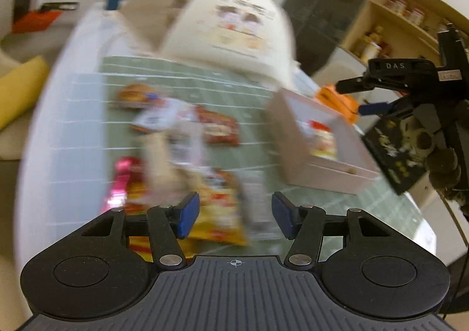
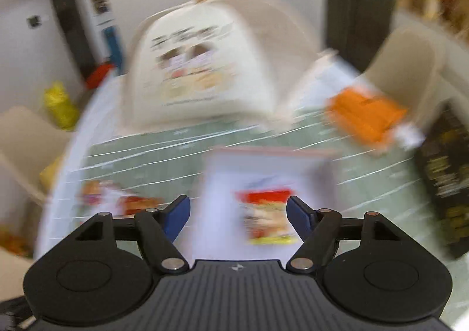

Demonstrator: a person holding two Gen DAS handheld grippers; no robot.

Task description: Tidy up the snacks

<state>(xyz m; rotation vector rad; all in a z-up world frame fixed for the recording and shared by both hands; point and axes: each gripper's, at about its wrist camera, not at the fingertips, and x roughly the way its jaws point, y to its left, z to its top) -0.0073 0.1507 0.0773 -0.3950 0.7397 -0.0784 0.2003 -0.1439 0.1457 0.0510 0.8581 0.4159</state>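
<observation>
Both views are motion-blurred. My left gripper (image 1: pixel 236 218) is open and empty above a heap of snack packets on a green cutting mat (image 1: pixel 181 87): a yellow-red packet (image 1: pixel 218 213), a pink one (image 1: pixel 121 181) and a red one (image 1: pixel 218 127). A white open box (image 1: pixel 331 166) to the right holds a red-yellow packet (image 1: pixel 321 137). My right gripper (image 2: pixel 238 218) is open and empty above that white box (image 2: pixel 217 184) and its packet (image 2: pixel 268 216). The right gripper also shows at the left wrist view's right edge (image 1: pixel 365 96).
A large cream bag with printed figures (image 1: pixel 234 29) stands at the back of the white table (image 1: pixel 58 131). An orange packet (image 2: pixel 363 117) lies behind the box. A black box (image 2: pixel 445 178) stands at the right. Shelves with jars (image 1: pixel 404 14) are behind.
</observation>
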